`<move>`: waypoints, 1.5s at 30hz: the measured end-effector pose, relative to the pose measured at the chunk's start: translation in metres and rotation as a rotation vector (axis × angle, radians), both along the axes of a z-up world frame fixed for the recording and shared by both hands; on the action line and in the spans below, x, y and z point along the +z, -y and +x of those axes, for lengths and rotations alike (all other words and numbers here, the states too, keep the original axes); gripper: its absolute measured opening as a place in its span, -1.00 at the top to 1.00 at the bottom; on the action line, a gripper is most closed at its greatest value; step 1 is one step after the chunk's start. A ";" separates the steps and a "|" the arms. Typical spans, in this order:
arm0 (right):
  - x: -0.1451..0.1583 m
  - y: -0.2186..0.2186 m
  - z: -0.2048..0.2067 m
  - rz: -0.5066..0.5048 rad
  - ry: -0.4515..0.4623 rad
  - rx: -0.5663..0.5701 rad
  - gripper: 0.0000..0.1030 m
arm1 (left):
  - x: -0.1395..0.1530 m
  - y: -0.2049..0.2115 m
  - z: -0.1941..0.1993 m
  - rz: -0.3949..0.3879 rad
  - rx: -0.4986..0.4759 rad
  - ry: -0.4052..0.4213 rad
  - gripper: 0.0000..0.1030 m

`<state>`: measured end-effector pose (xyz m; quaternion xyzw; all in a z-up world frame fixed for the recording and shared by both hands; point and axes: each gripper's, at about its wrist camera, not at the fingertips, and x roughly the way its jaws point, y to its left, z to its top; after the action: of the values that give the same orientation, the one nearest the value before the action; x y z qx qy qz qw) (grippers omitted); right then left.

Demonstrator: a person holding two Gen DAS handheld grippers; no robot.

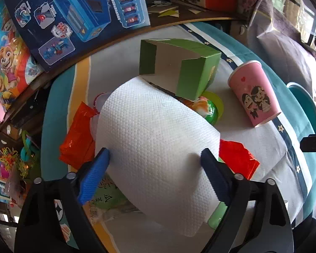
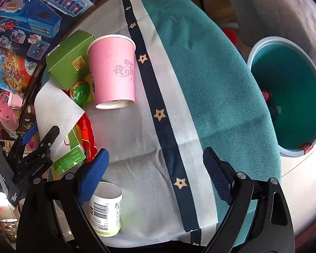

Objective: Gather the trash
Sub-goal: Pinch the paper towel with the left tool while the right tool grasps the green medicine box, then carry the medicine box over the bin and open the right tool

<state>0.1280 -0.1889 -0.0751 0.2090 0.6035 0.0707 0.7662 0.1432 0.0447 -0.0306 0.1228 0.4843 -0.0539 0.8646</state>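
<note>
Surface: teal-and-white cloth (image 2: pixel 210 73) with a star stripe.
On it: pink cup (image 2: pixel 113 71), paper towel (image 1: pixel 155 139), green box (image 1: pixel 179 67), white container (image 2: pixel 105 208).

Looks like a lived-in home, probably a kid's room: cartoon toy boxes (image 1: pixel 73 10) stacked upper left, a puppy-print package (image 1: pixel 8 63) at the left edge, a star-trimmed teal cloth (image 2: pixel 210 73) mid-frame, and a teal bin (image 2: pixel 292 97) at right.
</note>
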 end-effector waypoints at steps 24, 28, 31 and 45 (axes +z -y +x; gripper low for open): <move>0.023 -0.057 -0.006 0.014 0.063 0.142 -0.68 | 0.055 -0.050 -0.055 -0.229 0.080 0.086 0.92; 0.033 -0.095 0.009 0.011 0.094 0.216 -0.68 | 0.050 -0.081 -0.065 -0.306 0.118 0.070 0.92; 0.034 -0.127 0.022 0.015 0.102 0.272 -0.68 | 0.041 -0.100 -0.070 -0.351 0.136 0.049 0.92; -0.001 -0.204 0.063 -0.080 0.120 0.362 -0.68 | 0.014 -0.143 -0.070 -0.473 0.166 -0.013 0.92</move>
<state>0.1914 0.0150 -0.0756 0.0618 0.5868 0.1954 0.7833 0.0731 0.1876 -0.0163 -0.1233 0.4721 -0.0954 0.8677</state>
